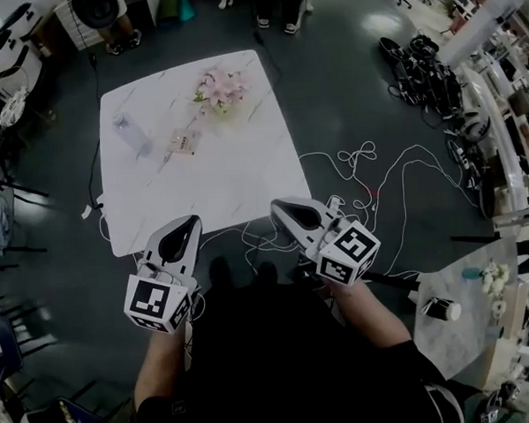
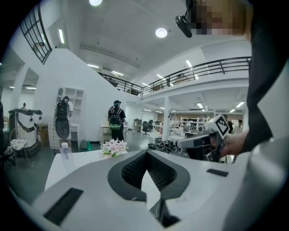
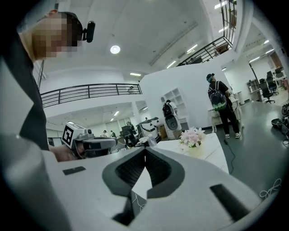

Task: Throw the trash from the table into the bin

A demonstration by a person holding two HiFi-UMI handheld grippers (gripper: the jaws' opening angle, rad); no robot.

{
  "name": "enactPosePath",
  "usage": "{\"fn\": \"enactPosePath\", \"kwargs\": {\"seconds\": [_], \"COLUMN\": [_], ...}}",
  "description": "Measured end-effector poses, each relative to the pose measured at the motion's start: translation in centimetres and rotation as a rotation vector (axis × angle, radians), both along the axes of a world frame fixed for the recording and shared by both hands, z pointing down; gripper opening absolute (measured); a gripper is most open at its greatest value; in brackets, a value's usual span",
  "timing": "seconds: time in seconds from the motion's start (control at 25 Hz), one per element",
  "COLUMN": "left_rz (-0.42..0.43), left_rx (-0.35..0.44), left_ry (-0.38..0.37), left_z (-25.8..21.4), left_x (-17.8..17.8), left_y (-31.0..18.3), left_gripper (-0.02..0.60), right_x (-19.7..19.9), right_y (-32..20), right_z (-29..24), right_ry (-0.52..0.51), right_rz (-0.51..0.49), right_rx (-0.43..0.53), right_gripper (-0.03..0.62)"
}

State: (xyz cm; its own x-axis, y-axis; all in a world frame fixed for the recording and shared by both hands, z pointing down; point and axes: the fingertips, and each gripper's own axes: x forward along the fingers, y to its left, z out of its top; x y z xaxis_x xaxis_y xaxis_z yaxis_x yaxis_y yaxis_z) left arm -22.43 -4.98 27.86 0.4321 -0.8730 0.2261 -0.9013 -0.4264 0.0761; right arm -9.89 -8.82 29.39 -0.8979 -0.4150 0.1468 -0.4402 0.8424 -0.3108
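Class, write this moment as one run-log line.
left gripper: shut, empty | right gripper: shut, empty | bottle, packet: on table

a: what's on the white counter [image 1: 211, 196]?
b: pink flowers [image 1: 221, 89] by the far edge, a clear bottle [image 1: 130, 134] at the left, a small packet [image 1: 184, 141] between them.
a: the floor [image 1: 346, 87]?
b: dark, white cables [image 1: 368, 170] beside the counter.

Black short-sleeved top [image 1: 282, 373], left hand-held gripper [image 1: 191, 222] and right hand-held gripper [image 1: 278, 205] in pale grey shells, black ribbed pads [image 3: 130, 168], white cubes [image 1: 156, 300] with black square markers
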Motion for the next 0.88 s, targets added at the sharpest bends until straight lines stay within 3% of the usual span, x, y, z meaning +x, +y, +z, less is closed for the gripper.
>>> {"fn": "enactPosePath", "kwargs": {"seconds": [0.24,0.44,0.6,0.88], "left_rz": [-0.158,-0.216,-0.253,-0.309], "left_rx": [-0.001,0.021,0.046,0.058], "left_ry": [0.029,0.041,0.047,0.051], "left_z": [0.0,0.3,0.1,0.4], "left_x": [-0.4,-1.7,-4.1,-11.4], "left_y": [0.4,0.1,-0.6,-3.2], "left_gripper": [0.014,0.014,0.014,0.014], "right_x": [1.4,-0.2,-2.8,-10.1], "right_y": [-0.9,-1.8,-2.9,-6.2], "right_z": [1.3,1.8,1.8,1.6], "right_ry": [0.011,0.005,0.013,0.019], "right_rz": [-0.062,-0.115,-0.148,-0.194], "right_rx": [-0.019,-0.025,-0.015,0.001], "right_gripper": [0.006,0.006,0.008,0.008]}}
